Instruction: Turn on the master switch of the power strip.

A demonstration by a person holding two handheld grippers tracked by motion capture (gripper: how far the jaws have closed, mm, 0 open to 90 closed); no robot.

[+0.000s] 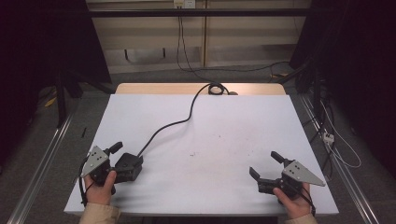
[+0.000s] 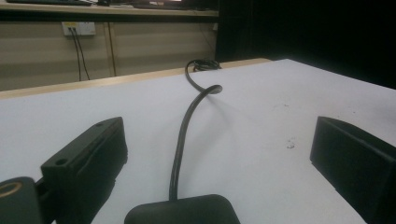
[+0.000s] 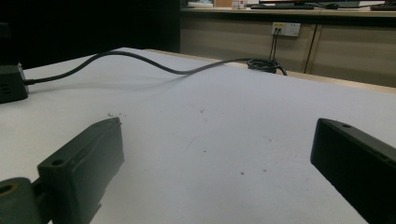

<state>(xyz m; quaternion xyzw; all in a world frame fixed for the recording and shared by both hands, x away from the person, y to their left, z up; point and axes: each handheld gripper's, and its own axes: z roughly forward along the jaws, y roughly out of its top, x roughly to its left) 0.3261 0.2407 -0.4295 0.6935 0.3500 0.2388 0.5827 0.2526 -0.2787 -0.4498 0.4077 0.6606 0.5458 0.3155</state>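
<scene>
A black box-shaped plug block lies on the white table top at the front left. Its black cable runs back to a coil at the far edge. My left gripper is open, its jaws standing wide on either side of the block, apart from it. In the left gripper view the cable rises from the block between the jaws. My right gripper rests at the front right, open, with bare table between its jaws. The right gripper view has the block far left.
A strip of wooden table edge shows behind the white sheet. Metal rails run along both sides of the table. Cables and a white power strip lie on the floor at the right. A wall socket sits on the back wall.
</scene>
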